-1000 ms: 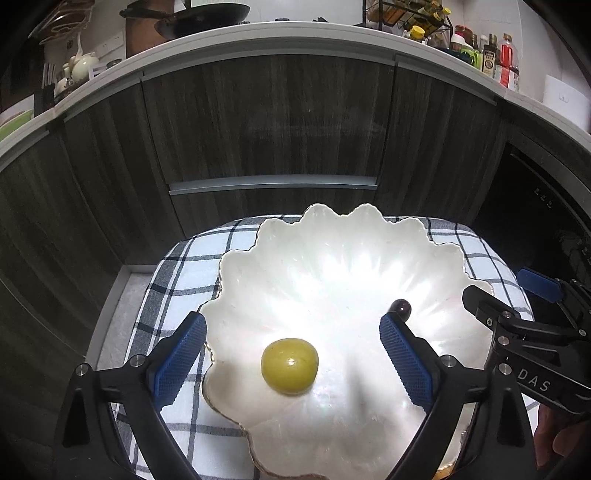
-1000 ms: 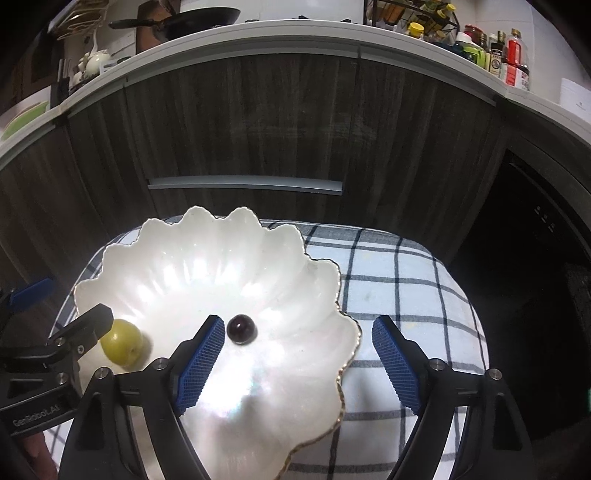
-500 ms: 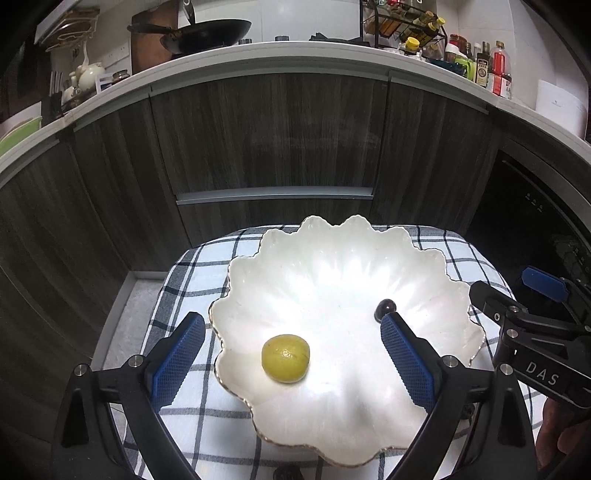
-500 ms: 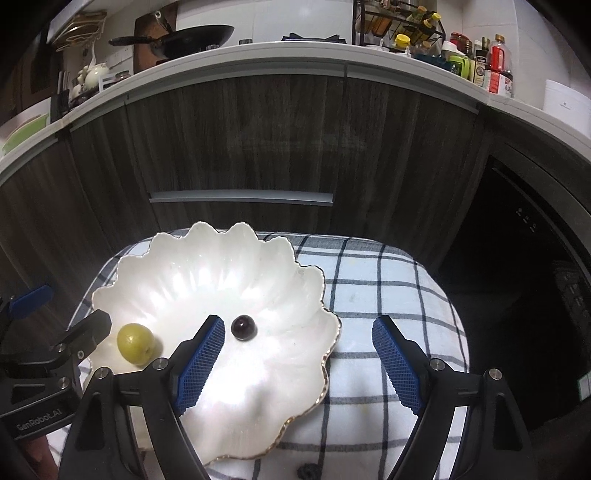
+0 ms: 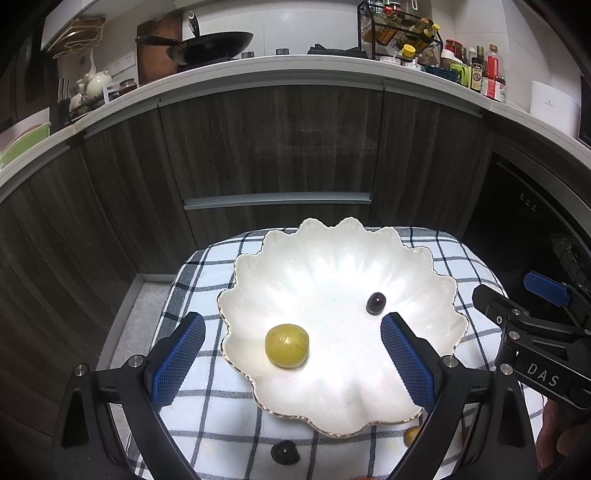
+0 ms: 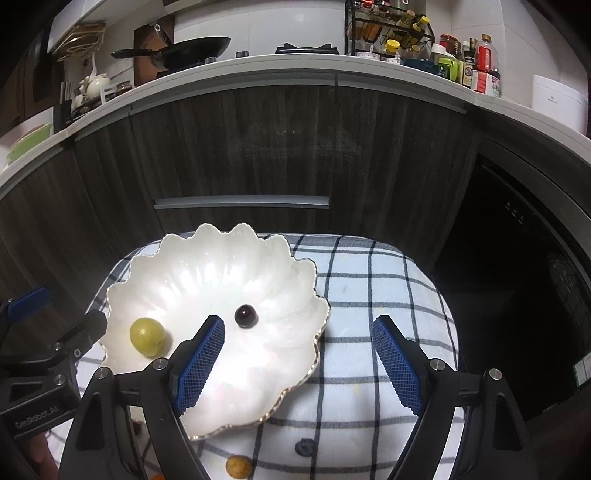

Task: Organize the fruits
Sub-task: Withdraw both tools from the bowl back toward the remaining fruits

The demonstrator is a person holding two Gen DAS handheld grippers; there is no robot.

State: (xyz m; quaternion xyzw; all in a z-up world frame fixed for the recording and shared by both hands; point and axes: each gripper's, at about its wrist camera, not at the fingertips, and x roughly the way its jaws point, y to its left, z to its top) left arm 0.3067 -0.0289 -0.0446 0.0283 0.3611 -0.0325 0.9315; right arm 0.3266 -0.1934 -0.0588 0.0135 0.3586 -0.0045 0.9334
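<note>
Both hand-held grippers are raised above a small table point(image 5: 207, 417) covered by a white cloth with a dark check pattern point(image 6: 369, 295). The table stands in front of dark wood-grain kitchen cabinets point(image 5: 277, 147).

Left hand-held gripper point(image 5: 291, 363): jaws spread wide, blue pads apart, nothing between them in contact. Right hand-held gripper point(image 6: 299, 363): jaws likewise spread wide and holding nothing. Each unit appears at the edge of the other's view, side by side.

A white scalloped shell-shaped dish point(image 5: 332, 266) with a thin gold rim sits on the cloth toward the table's far-left area as seen from the right wrist camera; its far edge reaches the table's far edge. Inside the dish:
- one yellow-green round fruit point(image 5: 287, 345), lying on the left part of the dish floor;
- one small dark grape point(image 5: 376, 302), lying to the right of it, well apart from it.

Outside the dish, on the cloth near the table's near edge:
- a small dark round fruit point(image 6: 305, 447), just beyond the dish's near rim;
- a small yellow-brown fruit point(image 6: 239, 466), beside it and nearer the edge.

Part of a person's hand point(image 5: 561, 435) is visible at the lower right of the left wrist view, behind the right unit.

The countertop above the cabinets carries a black wok point(image 5: 210, 44), a rack of bottles point(image 6: 391, 26) and a white container point(image 6: 557, 99).
</note>
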